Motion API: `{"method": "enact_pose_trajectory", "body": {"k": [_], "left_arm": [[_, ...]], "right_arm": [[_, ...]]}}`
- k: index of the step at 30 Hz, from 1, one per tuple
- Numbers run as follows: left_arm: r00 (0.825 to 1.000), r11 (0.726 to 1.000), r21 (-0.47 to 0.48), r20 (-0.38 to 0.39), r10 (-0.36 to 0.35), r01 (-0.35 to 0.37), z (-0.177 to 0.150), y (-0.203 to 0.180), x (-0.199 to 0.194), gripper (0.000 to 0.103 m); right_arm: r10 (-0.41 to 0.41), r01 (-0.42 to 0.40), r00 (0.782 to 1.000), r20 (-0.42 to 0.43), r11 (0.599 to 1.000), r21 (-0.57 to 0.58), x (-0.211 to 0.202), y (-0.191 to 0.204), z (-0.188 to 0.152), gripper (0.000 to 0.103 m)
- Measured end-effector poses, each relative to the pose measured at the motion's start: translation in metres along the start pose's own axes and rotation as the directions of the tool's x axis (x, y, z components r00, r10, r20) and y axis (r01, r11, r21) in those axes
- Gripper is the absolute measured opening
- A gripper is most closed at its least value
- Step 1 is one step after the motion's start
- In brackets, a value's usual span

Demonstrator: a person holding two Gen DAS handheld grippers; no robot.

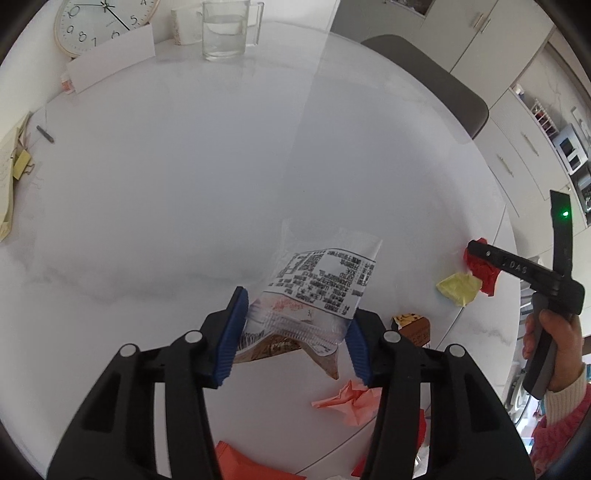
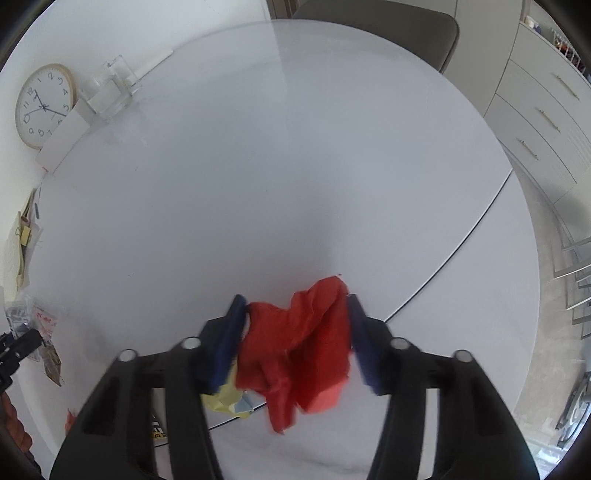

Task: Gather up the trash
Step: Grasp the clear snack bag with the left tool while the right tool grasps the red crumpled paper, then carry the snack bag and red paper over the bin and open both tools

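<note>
My left gripper [image 1: 295, 338] is shut on a clear plastic wrapper [image 1: 325, 280] with a printed black label, its blue pads pressing both sides just above the white round table [image 1: 184, 203]. My right gripper [image 2: 295, 332] is shut on a crumpled red paper [image 2: 306, 350] near the table's right edge. In the left wrist view the right gripper [image 1: 480, 258], held by a hand [image 1: 557, 328], sits on that red paper [image 1: 485, 275]. A crumpled yellow paper [image 1: 460, 288] lies beside it, also showing as the yellow paper [image 2: 227, 402] under the right gripper's left finger.
A pink crumpled paper [image 1: 351, 400], a small brown wrapper [image 1: 413, 326] and an orange sheet [image 1: 240, 461] lie near the front edge. At the back stand a clock [image 1: 103, 26], a glass jug [image 1: 225, 31] and a white card [image 1: 110, 59]. Papers [image 1: 9, 173] and a pen [image 1: 45, 134] lie left; a chair [image 1: 428, 77] stands behind.
</note>
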State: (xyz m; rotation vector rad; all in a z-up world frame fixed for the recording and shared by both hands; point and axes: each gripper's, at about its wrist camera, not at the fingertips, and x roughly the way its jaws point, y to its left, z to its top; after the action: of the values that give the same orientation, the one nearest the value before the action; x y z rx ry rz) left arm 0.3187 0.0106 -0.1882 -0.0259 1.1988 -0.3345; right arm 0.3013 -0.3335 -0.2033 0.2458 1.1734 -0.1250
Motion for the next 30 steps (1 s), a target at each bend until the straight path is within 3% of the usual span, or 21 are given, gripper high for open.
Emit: {"method": "enact_pose_trajectory", "body": {"k": [4, 9, 14, 17, 21, 26, 30], "left_arm": [[1.000, 1.000, 0.014, 0.023, 0.007, -0.008, -0.001, -0.005, -0.012, 0.049], [0.999, 0.998, 0.059, 0.050, -0.008, 0.005, -0.011, -0.016, -0.036, 0.049], [0.995, 0.990, 0.122, 0.065, -0.073, 0.064, -0.023, -0.047, -0.060, 0.049], [0.991, 0.977, 0.182, 0.061, -0.123, 0.110, -0.039, -0.078, -0.076, 0.049], [0.976, 0.936, 0.285, 0.003, -0.218, 0.209, -0.072, -0.136, -0.089, 0.049], [0.938, 0.829, 0.439, -0.131, -0.321, 0.345, -0.132, -0.232, -0.084, 0.050], [0.907, 0.763, 0.490, -0.248, -0.342, 0.422, -0.180, -0.302, -0.059, 0.050]], "right_arm": [[0.020, -0.020, 0.999, 0.032, 1.000, -0.006, -0.011, 0.000, 0.002, 0.038], [0.037, -0.040, 0.993, 0.113, 0.999, 0.022, -0.052, -0.009, -0.005, 0.038], [0.025, -0.035, 0.980, 0.198, 0.998, 0.049, -0.116, -0.029, -0.043, 0.038], [-0.005, -0.008, 0.975, 0.224, 0.998, 0.060, -0.153, -0.047, -0.082, 0.038], [-0.057, 0.029, 0.974, 0.219, 0.991, 0.132, -0.196, -0.084, -0.150, 0.038], [-0.116, 0.066, 0.974, 0.193, 0.967, 0.244, -0.231, -0.132, -0.231, 0.038], [-0.143, 0.085, 0.973, 0.178, 0.951, 0.299, -0.248, -0.163, -0.279, 0.038]]}}
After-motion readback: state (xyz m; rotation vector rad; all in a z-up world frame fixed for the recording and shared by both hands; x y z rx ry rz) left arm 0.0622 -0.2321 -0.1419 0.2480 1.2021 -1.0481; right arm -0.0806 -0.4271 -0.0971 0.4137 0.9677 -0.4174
